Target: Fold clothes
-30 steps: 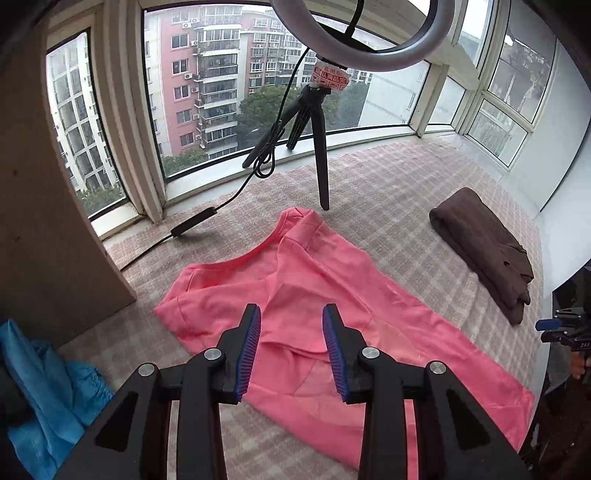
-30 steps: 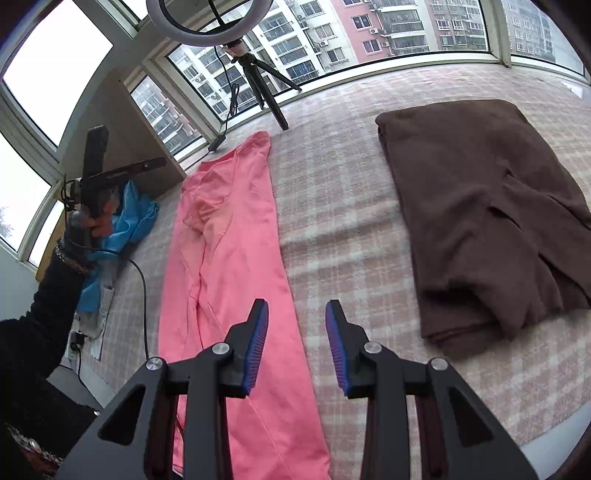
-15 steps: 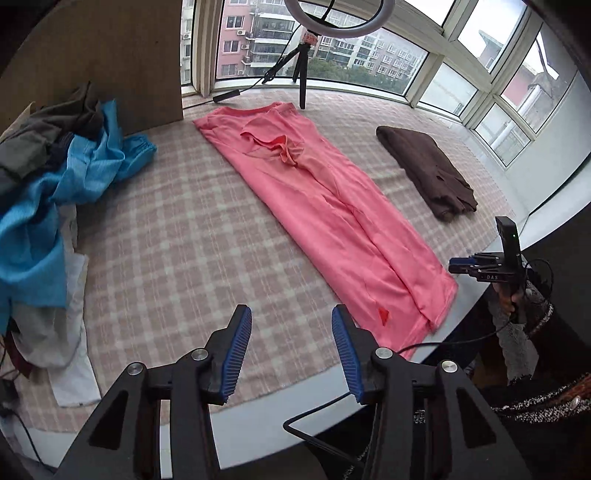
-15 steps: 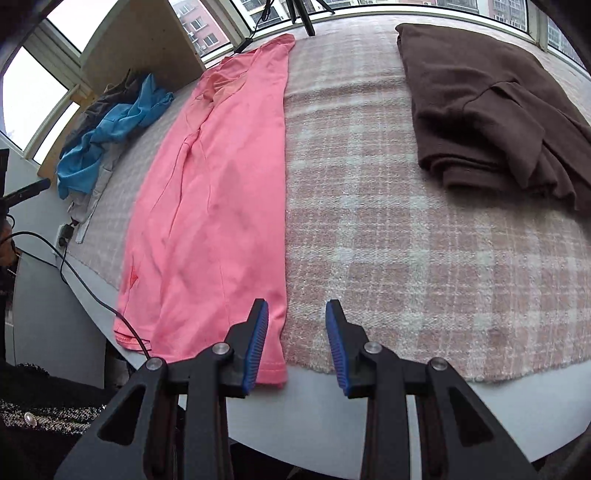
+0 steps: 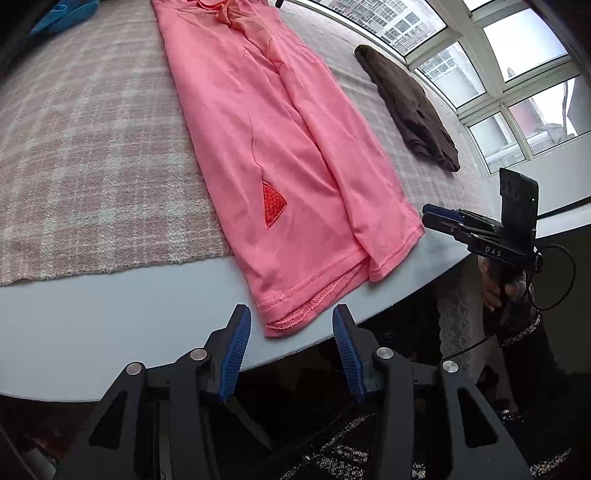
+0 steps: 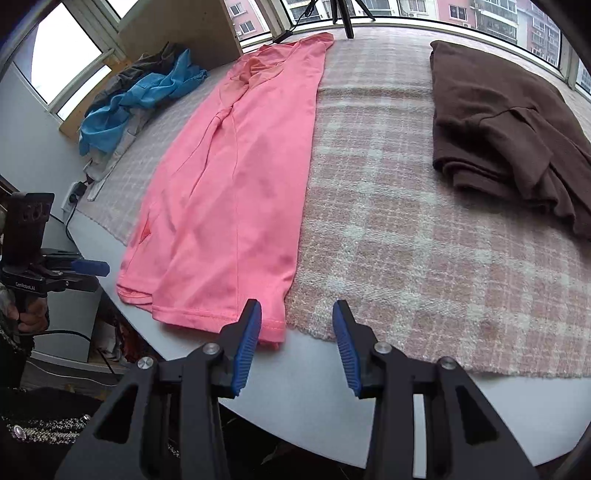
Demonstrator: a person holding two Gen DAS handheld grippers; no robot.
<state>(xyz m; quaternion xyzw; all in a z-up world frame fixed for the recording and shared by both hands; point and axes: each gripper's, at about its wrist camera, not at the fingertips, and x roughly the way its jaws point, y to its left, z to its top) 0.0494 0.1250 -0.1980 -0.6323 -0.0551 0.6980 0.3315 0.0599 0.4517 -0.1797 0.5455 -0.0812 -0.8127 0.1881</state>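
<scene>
A: The pink garment (image 5: 266,140) is cut off at 12 o'clock in the left wrist view; its collar end is not seen whole. The blue cloth (image 5: 62,16) is reduced to a sliver at 11 o'clock.

B: Noted. In the right wrist view the brown garment (image 6: 506,122) is clipped at 3 o'clock, and only the legs of the tripod (image 6: 345,16) are shown at 12 o'clock.

A: The hem corner of the pink garment (image 6: 229,184) is partly hidden behind a blue pad (image 6: 246,345) of the right gripper (image 6: 295,345).

B: The grey clothes (image 6: 147,66) under the blue cloth (image 6: 147,92) are largely covered; their kind cannot be told.
</scene>
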